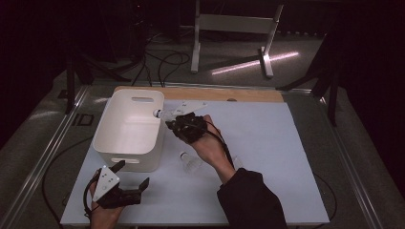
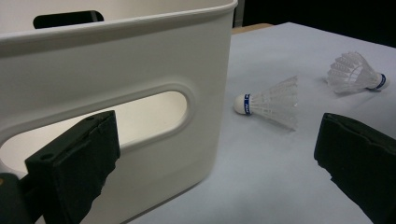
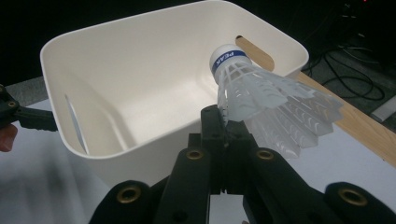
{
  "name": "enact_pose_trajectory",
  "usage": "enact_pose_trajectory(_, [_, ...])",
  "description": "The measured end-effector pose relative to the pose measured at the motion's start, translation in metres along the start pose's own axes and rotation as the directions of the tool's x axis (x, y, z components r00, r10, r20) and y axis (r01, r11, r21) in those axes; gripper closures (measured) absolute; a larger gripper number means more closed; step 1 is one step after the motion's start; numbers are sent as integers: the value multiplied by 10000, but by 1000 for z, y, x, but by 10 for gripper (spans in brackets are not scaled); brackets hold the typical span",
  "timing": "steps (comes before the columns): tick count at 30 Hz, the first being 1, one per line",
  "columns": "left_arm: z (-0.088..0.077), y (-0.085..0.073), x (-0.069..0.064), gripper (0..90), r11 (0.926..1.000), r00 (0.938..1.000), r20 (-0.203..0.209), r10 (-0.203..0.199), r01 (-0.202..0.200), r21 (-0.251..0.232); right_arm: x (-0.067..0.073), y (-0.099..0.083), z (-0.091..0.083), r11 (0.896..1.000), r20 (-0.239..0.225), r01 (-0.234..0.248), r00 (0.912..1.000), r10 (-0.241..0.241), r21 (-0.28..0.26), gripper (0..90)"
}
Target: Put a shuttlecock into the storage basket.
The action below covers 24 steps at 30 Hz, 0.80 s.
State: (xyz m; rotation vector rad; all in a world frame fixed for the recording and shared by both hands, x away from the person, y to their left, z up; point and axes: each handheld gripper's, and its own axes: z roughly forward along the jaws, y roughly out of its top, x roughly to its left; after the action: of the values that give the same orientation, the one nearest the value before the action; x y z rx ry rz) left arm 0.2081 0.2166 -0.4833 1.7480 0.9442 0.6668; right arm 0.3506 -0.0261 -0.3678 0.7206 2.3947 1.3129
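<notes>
Shuttlecock (image 3: 261,93) pinched by its skirt in the closed right gripper (image 3: 227,122) hangs over the white bin's (image 3: 140,154) rim, centre frame; best carried further inward before release. Left gripper (image 2: 215,154) gapes empty.

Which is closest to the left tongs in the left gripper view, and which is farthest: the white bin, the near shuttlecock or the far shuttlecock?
1. white bin, right in front, on the left.
2. near shuttlecock, middle, on the table.
3. far shuttlecock, upper right, farthest.
</notes>
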Motion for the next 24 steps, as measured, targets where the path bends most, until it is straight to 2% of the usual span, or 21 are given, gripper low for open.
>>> enact_pose_trajectory(24, [-1, 0, 0, 6, 10000, 10000, 3, 15, -15, -20, 21, 16, 15, 9993, -465, 335, 9983, -343, -172, 899])
